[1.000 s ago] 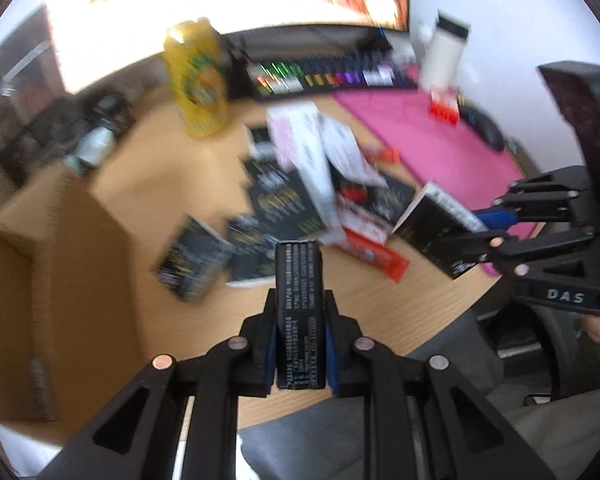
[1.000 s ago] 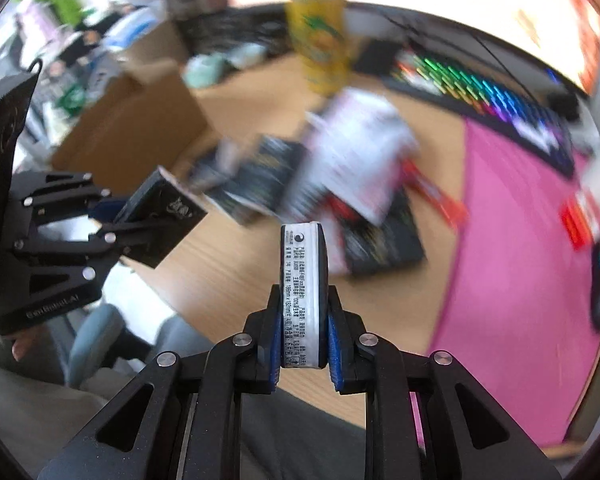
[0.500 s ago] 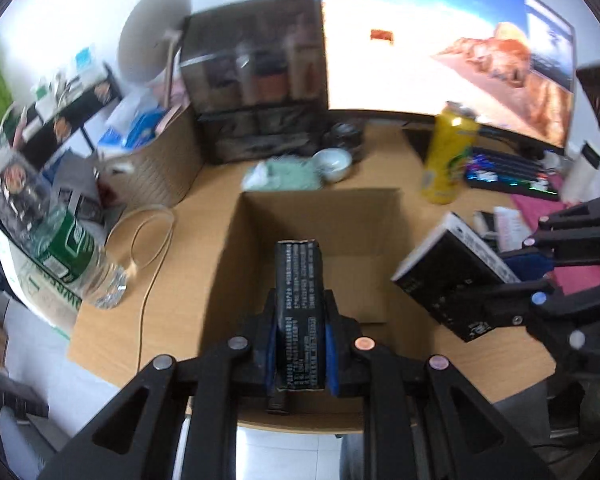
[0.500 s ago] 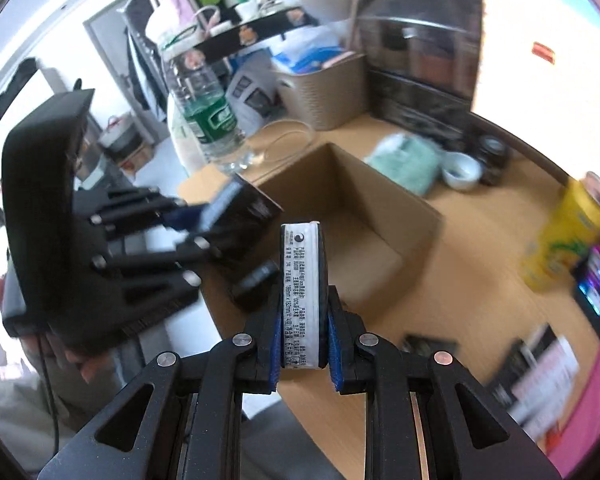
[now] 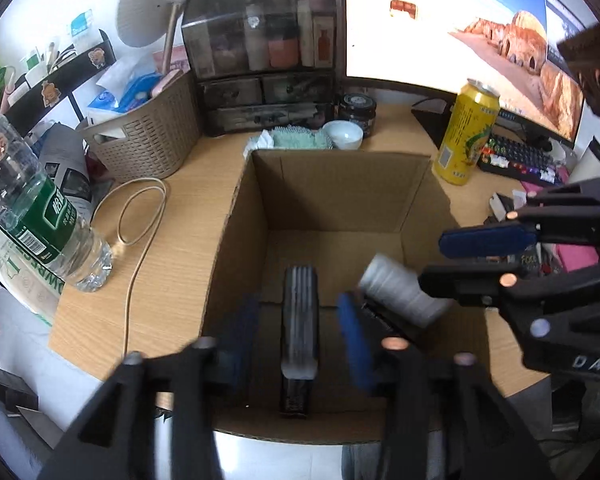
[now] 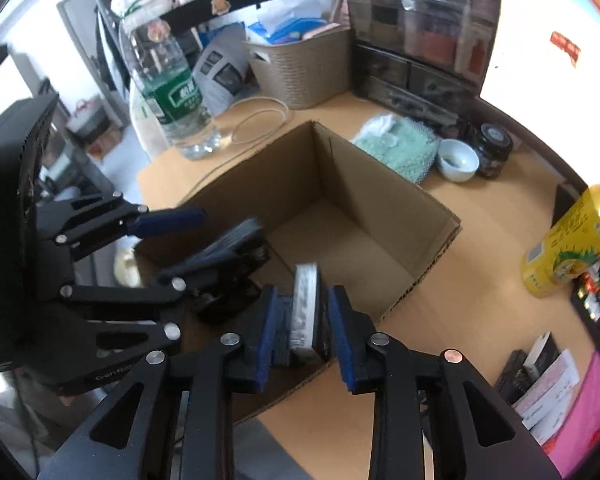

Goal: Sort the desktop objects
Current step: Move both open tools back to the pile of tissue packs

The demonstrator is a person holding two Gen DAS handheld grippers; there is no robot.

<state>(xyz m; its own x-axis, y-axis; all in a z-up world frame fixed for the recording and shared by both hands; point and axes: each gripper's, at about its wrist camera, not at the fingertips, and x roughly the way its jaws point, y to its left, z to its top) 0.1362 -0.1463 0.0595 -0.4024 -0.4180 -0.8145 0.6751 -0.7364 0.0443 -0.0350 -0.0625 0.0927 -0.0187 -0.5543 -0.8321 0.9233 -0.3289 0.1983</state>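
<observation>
An open cardboard box (image 5: 336,168) (image 6: 384,196) stands on the wooden desk. My left gripper (image 5: 300,332) is open over its near edge, and a thin black box (image 5: 299,320) is blurred between the parted fingers, falling into the cardboard box. My right gripper (image 6: 306,332) is also open over the box, and a black-and-white small box (image 6: 305,312) is loose between its fingers; it shows blurred in the left wrist view (image 5: 400,290). The right gripper shows at the right of the left wrist view (image 5: 500,256), and the left gripper at the left of the right wrist view (image 6: 188,240).
A yellow can (image 5: 466,132) stands right of the box, a keyboard (image 5: 520,158) and monitor (image 5: 440,28) behind. A water bottle (image 5: 36,208), a cable loop (image 5: 140,208) and a woven basket (image 5: 148,136) are left. More small packets (image 6: 540,376) lie on the desk at right.
Both grippers were shut on their small boxes over the cardboard box; now both have opened and the two boxes are dropping in.
</observation>
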